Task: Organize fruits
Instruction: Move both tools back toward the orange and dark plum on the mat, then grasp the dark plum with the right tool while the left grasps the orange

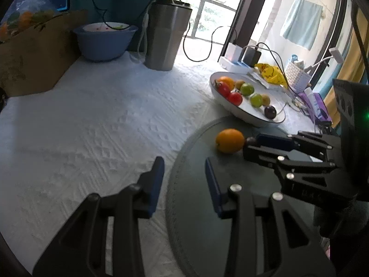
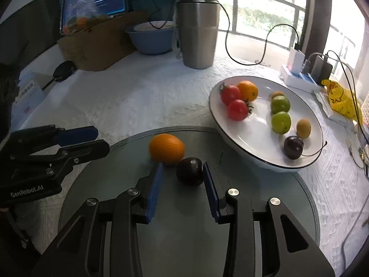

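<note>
An orange (image 2: 166, 149) and a dark plum (image 2: 190, 171) lie on a round grey-green mat (image 2: 184, 230). My right gripper (image 2: 182, 168) is open, its blue pads on either side of the plum, the right pad close to it. A white plate (image 2: 306, 115) holds two tomatoes (image 2: 237, 109), an orange (image 2: 248, 90), two green fruits (image 2: 280, 122), two small brown fruits and a dark plum (image 2: 293, 147). My left gripper (image 1: 184, 168) is open and empty above the mat's left edge; it shows in the right wrist view (image 2: 92, 138). The orange (image 1: 230, 140) shows beside the right gripper (image 1: 253, 143).
A steel tumbler (image 2: 198, 32), a blue bowl (image 2: 152, 37) and a cardboard box (image 2: 96, 43) stand at the back. Cables, a power strip (image 2: 299, 76) and a yellow bag (image 2: 341, 99) lie to the right. A white textured cloth (image 1: 92, 120) covers the table.
</note>
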The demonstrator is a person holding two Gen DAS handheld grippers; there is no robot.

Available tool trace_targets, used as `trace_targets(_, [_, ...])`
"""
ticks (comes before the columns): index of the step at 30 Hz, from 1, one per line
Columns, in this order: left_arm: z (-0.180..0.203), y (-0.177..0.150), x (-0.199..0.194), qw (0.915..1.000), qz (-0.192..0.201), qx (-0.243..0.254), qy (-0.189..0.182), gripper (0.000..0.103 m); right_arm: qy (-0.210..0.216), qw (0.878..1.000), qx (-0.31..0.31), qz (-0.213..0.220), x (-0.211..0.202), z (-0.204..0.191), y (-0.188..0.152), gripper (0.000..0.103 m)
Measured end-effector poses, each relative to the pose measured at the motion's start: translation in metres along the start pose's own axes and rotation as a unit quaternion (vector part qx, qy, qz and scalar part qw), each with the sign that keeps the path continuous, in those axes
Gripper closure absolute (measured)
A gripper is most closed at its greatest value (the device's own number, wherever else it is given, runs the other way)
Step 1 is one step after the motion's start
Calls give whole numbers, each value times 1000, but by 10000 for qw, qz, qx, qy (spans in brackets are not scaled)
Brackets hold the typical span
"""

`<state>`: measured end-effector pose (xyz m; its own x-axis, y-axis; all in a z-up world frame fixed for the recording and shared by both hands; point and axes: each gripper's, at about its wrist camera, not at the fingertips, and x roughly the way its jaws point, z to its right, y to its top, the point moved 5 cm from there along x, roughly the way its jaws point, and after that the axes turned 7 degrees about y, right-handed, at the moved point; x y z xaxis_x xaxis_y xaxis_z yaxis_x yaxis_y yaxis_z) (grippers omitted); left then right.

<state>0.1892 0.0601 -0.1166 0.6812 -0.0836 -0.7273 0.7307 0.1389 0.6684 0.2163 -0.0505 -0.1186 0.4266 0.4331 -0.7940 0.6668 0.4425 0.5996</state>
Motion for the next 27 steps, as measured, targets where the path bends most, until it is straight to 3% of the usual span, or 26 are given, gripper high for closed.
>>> trace_targets(8, [10, 4, 7, 9999, -68, 97, -25, 64, -54, 9999, 5, -87, 7, 8, -4, 65])
trace_targets(11, [17, 6, 9, 9998, -96, 171, -63, 64, 38, 10000, -69, -39, 4, 5, -4, 74])
trace_targets(27, [71, 22, 30, 9968, -228, 695, -324, 64, 381, 9991, 105, 179, -21, 23, -11, 75])
